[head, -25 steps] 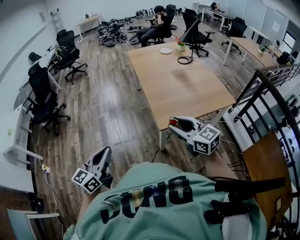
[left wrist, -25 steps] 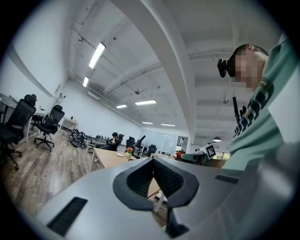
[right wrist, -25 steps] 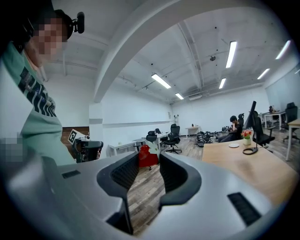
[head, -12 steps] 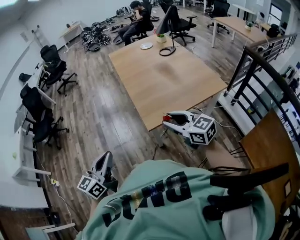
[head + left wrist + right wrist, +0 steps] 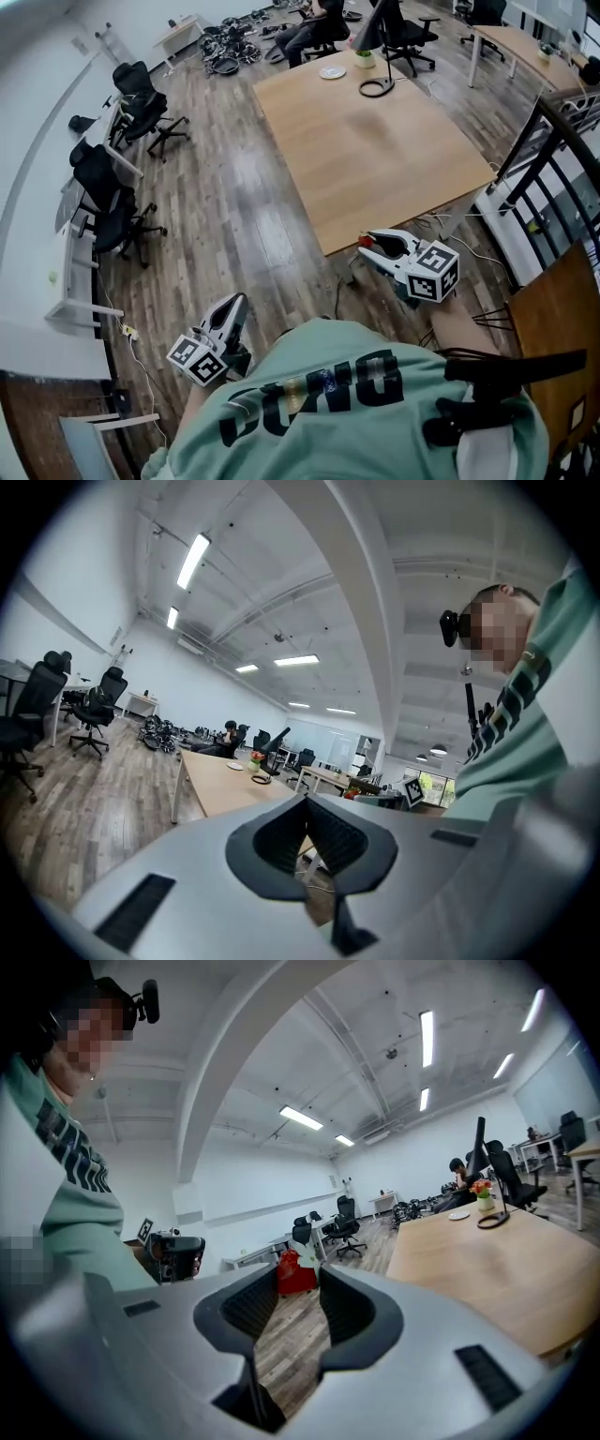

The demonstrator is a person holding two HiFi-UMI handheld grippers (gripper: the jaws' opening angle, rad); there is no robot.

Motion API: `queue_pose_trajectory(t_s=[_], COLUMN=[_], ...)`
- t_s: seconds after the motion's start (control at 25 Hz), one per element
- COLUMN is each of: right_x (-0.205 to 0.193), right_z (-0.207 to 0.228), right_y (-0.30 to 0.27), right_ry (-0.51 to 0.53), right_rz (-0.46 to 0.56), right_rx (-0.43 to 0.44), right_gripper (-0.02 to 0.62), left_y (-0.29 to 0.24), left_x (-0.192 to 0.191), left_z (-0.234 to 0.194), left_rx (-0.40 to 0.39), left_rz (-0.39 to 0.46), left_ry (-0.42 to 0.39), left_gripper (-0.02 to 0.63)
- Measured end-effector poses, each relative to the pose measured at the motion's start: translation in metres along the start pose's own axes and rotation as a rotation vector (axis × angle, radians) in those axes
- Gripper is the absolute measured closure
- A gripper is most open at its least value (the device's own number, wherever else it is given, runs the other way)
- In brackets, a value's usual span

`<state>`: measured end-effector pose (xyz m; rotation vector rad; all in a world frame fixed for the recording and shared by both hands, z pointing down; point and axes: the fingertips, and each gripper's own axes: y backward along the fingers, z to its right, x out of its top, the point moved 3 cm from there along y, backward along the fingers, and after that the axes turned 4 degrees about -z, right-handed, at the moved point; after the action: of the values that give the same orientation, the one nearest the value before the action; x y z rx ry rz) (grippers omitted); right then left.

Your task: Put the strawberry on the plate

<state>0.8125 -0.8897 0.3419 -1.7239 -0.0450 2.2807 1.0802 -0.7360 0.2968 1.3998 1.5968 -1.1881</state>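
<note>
The worktop (image 5: 375,159) is pale matt wood; the floor (image 5: 220,225) is darker wood plank with a soft sheen; the right gripper (image 5: 298,1271) has a smooth grey plastic shell, its fingers (image 5: 251,1305) faced with dark ribbed padding; the sweatshirt (image 5: 356,412) is green cloth.

Head view looks steeply down; all views share the table (image 5: 375,159).

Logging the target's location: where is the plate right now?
In the head view, the plate sits at the far end of the table, top centre, just left of a small flower pot.
</note>
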Motion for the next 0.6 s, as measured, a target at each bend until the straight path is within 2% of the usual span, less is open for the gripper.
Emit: queue_pose_trajectory(t_s=[0.2, 0.32, 0.44, 0.6], right_x=[0.003, 0.011, 0.024, 0.050], right_z=[0.008, 0.013, 0.018, 0.027], right_y=[-0.037, -0.072, -0.122, -0.219], right_ry=[0.021, 0.037, 0.067, 0.075], right_rz=[-0.036, -0.054, -0.068, -0.070], right_rx=[0.024, 0.017, 0.003, -0.011], right_gripper=[0.453, 0.453, 0.453, 0.453], left_y=[-0.008, -0.007, -0.001, 0.010], left_x=[-0.001, -0.001, 0.008, 0.034], left_z=[-0.029, -0.065, -0.120, -0.217], left_rx=[-0.006, -0.012, -0.016, -0.018], left_rz=[0.021, 0.030, 0.063, 0.111], left_ry=[0.034, 0.046, 0.057, 0.080], left_gripper=[0.601, 0.601, 0.601, 0.601])
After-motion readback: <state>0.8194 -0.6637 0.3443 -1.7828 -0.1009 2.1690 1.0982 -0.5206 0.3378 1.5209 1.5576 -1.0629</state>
